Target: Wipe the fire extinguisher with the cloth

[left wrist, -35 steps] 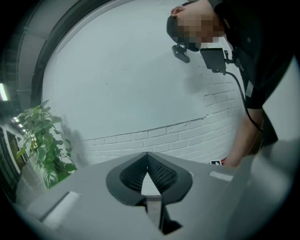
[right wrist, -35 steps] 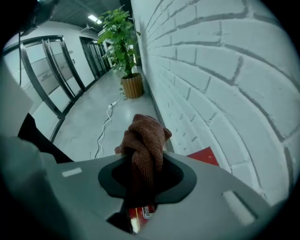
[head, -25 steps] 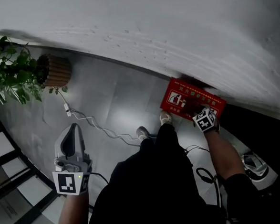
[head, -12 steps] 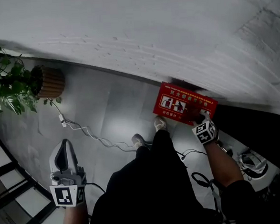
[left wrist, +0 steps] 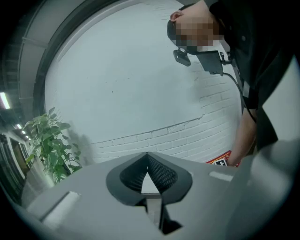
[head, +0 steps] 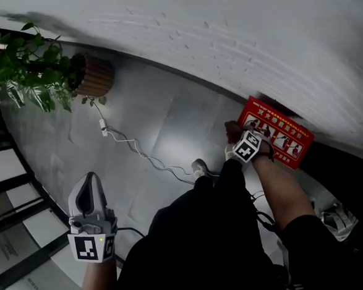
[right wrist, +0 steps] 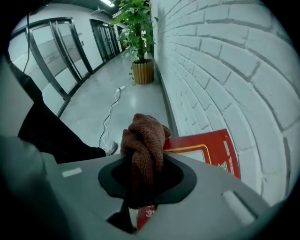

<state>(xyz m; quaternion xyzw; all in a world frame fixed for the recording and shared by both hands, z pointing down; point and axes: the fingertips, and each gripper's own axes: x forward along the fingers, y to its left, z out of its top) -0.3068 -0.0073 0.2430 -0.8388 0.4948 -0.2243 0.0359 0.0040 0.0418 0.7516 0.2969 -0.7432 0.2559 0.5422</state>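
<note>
Right gripper (right wrist: 143,161) is clamped on the bunched brown cloth (right wrist: 143,140), pointing down at the 9 o'clock end of the red fire extinguisher box (head: 286,135). Box sits at 2 o'clock, on the floor (head: 149,128) against the white brick wall (head: 223,27). Left gripper (head: 91,178) is at 8 o'clock, jaws together, nothing in them.

The right gripper (right wrist: 144,176) has its jaws closed on a brown knitted cloth (right wrist: 143,143), which bunches up above them. Just behind the cloth lies the red fire extinguisher box (right wrist: 208,147), set against the white brick wall (right wrist: 225,70) on the right. The grey floor (right wrist: 140,101) runs to the far end, where a potted plant (right wrist: 140,28) stands beside the wall. A white cable (right wrist: 110,111) trails across the floor. Near left are a dark trouser leg (right wrist: 49,133) and a shoe (right wrist: 111,148). Glass doors (right wrist: 51,51) line the far left.
</note>
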